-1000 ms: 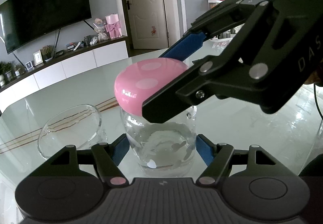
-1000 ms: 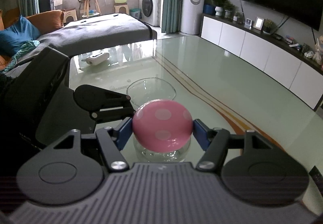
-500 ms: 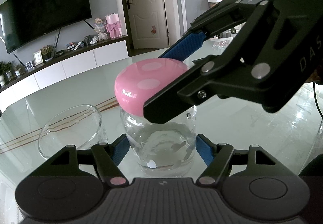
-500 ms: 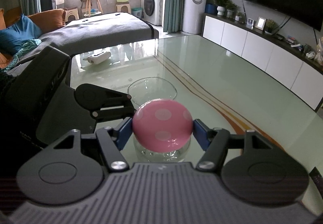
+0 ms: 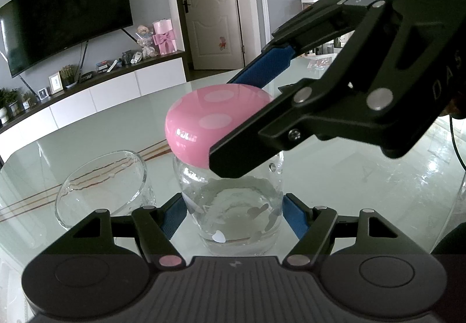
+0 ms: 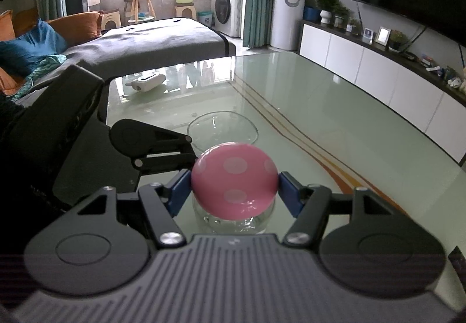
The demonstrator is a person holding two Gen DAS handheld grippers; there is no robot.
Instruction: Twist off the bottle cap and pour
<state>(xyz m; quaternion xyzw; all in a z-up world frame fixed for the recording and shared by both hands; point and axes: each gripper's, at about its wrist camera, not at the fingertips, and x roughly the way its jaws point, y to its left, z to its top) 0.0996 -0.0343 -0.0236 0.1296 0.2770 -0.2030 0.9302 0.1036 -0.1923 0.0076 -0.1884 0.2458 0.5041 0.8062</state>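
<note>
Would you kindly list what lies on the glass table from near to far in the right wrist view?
Pink polka-dot cap on the glass bottle, held by the right gripper → empty glass bowl → white device near the table's far edge.

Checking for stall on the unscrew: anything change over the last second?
No visible change. The right gripper stays clamped on the pink cap, the left gripper stays around the glass bottle, and the cap's dots look unrotated. The empty glass bowl on the table hasn't moved.
</note>
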